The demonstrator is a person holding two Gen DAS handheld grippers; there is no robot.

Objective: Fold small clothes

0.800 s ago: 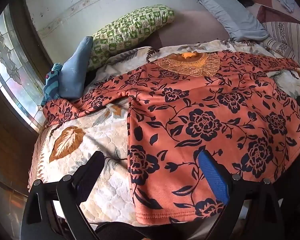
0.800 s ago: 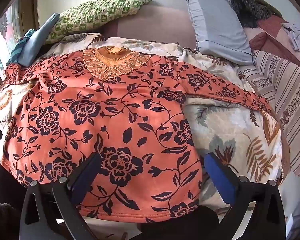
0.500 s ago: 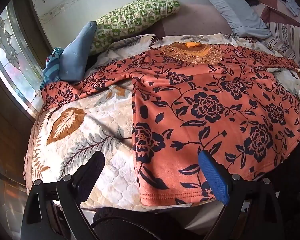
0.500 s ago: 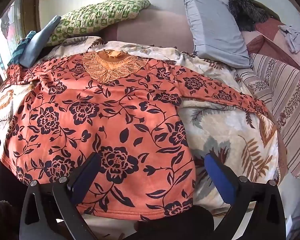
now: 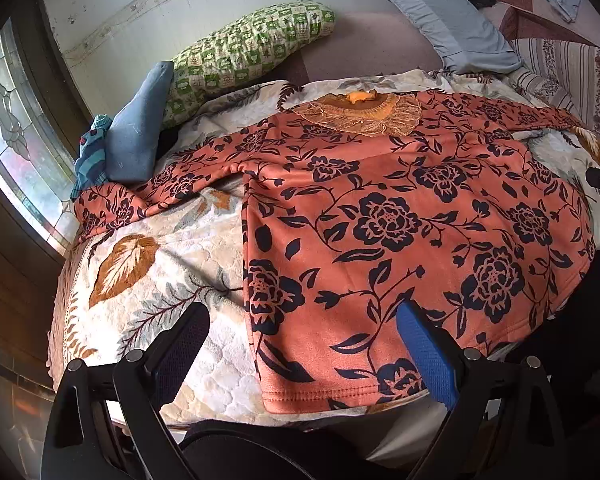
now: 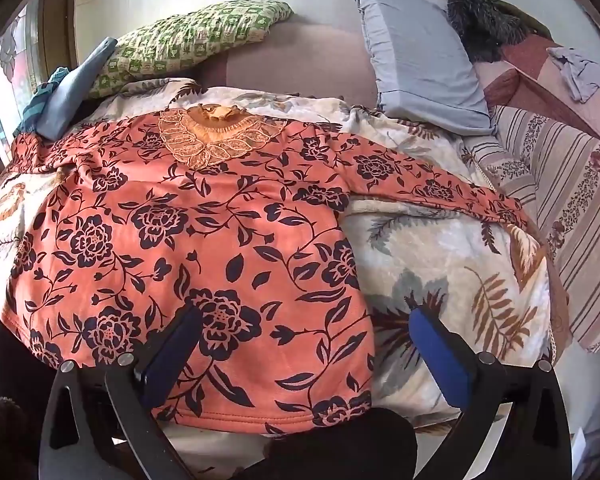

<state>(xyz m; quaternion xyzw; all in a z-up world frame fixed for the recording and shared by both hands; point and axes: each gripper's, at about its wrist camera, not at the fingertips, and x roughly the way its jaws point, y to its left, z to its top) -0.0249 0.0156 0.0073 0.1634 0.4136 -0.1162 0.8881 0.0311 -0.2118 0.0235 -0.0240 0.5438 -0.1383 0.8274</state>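
Claws [image 5: 304, 344] [image 6: 312, 344] gape wide — poised low above floral top [image 5: 400, 220] hem

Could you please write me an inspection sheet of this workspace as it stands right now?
Surface: bed with leaf-print quilt.
Job's things: orange floral top spread flat, collar toward the wall, both sleeves out sideways, hem at the near edge.
Clutter: blue folded cloth and striped cloth by the window; green checked pillow; grey pillow; dark furry item.
Grippers: left claw open above the hem's left corner; right claw open above its right corner; neither holds fabric.
Cables: nothing seen.
Surroundings: stained-glass window, wall, striped bedding.
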